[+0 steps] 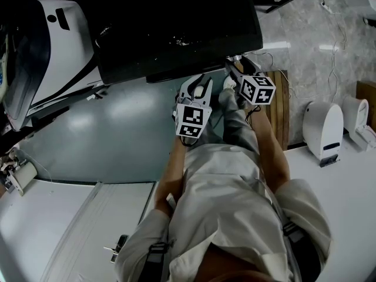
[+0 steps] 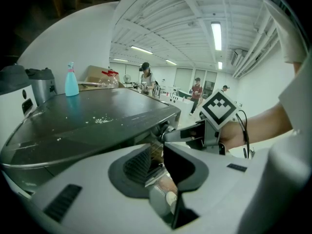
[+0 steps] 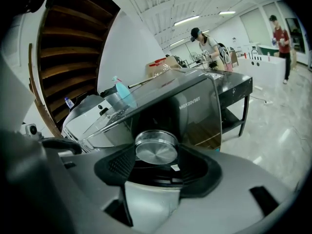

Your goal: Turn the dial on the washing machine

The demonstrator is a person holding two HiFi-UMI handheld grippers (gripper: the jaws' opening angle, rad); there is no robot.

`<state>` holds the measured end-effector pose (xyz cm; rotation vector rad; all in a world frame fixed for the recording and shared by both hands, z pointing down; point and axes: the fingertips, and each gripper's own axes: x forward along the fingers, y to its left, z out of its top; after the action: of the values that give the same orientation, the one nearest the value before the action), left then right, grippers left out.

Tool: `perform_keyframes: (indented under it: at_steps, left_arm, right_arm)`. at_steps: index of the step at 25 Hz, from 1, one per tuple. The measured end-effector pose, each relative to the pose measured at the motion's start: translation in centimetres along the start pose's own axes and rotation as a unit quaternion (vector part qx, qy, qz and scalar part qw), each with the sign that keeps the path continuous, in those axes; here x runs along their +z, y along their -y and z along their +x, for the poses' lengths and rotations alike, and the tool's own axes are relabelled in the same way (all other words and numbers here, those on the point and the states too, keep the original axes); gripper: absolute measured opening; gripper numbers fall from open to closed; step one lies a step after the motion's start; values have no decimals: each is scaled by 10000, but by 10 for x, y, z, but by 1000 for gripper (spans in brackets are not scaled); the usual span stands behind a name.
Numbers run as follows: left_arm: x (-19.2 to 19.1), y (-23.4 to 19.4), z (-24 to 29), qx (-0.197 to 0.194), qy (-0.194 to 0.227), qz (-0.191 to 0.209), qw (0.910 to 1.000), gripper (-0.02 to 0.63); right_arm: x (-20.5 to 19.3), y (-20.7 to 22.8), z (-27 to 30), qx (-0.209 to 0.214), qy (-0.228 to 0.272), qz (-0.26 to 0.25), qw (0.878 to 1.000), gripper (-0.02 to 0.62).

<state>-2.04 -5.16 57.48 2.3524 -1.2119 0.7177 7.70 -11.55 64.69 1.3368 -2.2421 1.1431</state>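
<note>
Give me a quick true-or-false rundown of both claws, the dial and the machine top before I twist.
1. The right claw has the silver dial between its jaws. True.
2. The left claw is gripping the dial too. False: its jaws stand apart with nothing in them, off to the side of the right claw.
3. A blue spray bottle stands on top of the washing machine. True.
4. The washing machine's top is white. False: it is dark and glossy.
</note>
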Motion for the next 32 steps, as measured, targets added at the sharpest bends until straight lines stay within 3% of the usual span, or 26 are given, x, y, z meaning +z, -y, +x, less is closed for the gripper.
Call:
perform_keyframes:
  at_steps: [16, 32]
  left_arm:
    - [-3, -1, 1, -20, -20, -23, 10000, 87]
    - [-5, -1, 2, -51, -63, -51, 10000, 89]
  right_arm:
    - [0, 2, -1, 461, 114, 656, 9967, 270]
    - [-1, 4, 0, 1120, 206, 1594, 9806, 270]
